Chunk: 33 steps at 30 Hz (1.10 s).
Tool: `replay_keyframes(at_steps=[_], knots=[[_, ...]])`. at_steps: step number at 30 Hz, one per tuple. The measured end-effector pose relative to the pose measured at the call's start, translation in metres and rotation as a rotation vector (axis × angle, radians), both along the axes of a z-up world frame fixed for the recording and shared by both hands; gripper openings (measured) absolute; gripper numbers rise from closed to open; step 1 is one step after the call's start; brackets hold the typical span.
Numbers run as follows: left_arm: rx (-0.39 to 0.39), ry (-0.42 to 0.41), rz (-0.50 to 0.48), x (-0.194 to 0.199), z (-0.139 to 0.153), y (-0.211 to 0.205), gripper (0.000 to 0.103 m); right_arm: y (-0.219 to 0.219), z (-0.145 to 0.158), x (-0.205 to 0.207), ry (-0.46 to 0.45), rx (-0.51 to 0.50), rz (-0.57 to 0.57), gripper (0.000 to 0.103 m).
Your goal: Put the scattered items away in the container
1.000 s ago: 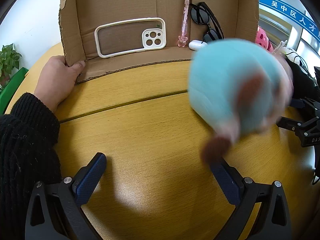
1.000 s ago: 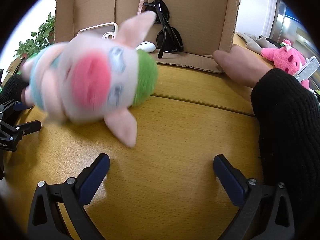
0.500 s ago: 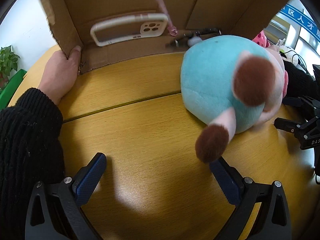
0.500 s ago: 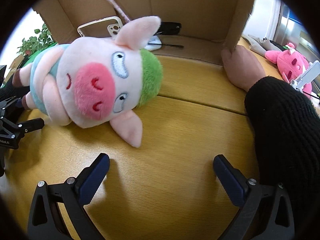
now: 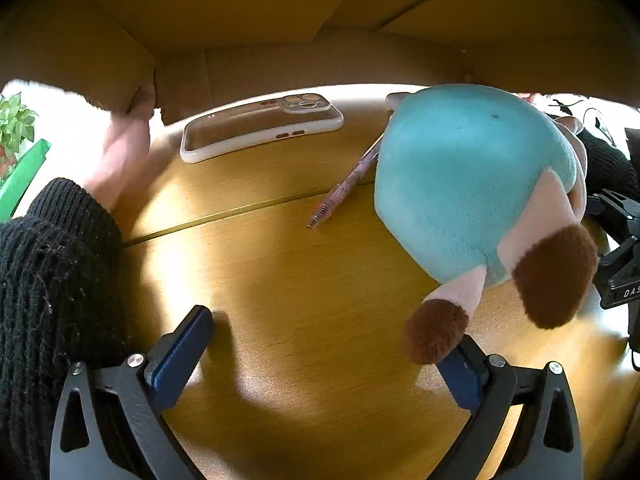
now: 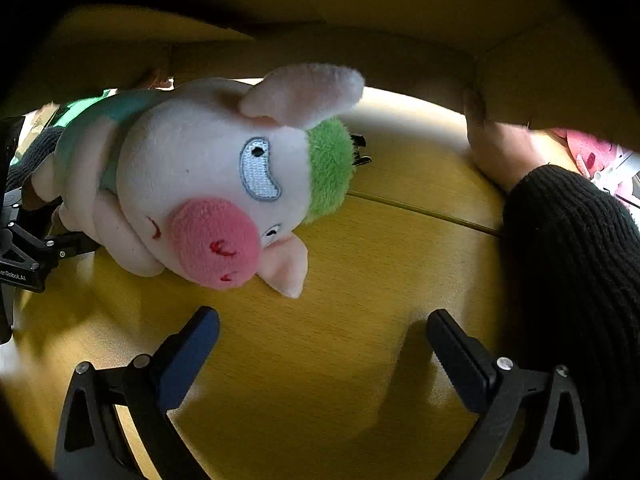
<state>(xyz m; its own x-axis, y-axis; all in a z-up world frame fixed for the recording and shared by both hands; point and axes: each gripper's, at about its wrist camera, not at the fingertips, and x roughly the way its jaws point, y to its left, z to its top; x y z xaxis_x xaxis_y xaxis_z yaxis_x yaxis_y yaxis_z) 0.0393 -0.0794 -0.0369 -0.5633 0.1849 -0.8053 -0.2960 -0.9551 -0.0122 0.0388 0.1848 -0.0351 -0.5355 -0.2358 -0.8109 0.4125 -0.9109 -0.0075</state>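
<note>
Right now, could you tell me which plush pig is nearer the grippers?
The green-haired pig with the teal body, lying just ahead of both grippers; the pink pig sits far off behind the right hand.

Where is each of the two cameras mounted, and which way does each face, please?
Left wrist view: on the left gripper, facing the plush pig's teal back, the phone case and pen; open jaws, left hand on the cardboard box.
Right wrist view: on the right gripper, facing the pig's face; open jaws, right hand on the box.
Shared: pig, box, wooden table.
</note>
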Motion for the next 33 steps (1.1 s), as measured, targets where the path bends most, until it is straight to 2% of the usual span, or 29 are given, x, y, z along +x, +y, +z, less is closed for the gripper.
replay_keyframes(at_steps=[33], knots=[[0.0, 0.0, 0.007, 0.0, 0.0, -0.0006, 0.103, 0.0012, -0.0011, -0.0029, 0.001, 0.0, 0.017, 0.103]])
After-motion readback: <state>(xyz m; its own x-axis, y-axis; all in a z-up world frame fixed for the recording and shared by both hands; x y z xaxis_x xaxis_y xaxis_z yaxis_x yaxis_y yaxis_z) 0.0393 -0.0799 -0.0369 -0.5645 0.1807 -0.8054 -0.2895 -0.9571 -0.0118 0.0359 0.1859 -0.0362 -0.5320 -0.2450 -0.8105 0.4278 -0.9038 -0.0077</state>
